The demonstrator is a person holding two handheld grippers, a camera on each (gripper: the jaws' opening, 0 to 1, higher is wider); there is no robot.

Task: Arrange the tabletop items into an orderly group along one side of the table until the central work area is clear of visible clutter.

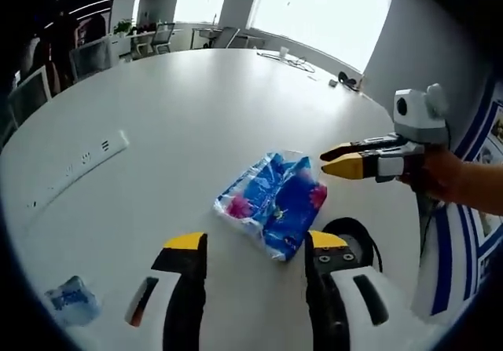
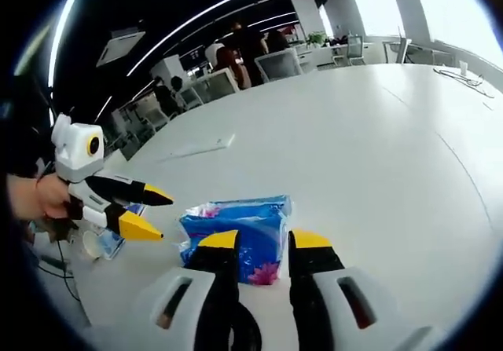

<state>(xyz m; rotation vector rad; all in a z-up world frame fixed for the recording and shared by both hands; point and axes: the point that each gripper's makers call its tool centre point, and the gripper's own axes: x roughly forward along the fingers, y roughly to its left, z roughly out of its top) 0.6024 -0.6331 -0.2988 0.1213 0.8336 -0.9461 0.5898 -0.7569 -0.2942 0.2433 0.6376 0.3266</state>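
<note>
- The blue tissue pack (image 1: 273, 202) is my landmark, lying flat on the white table (image 1: 196, 107).
- My left gripper (image 1: 255, 245) hovers just short of the pack, jaws apart and gripping nothing.
- My right gripper (image 2: 263, 243) sits just before the pack's near edge; its jaws are spread and nothing is between them.
- A white power strip (image 1: 78, 162) lies well beyond the pack.
- A small clear plastic item (image 1: 72, 300) sits near the table edge, well apart from the pack.
</note>
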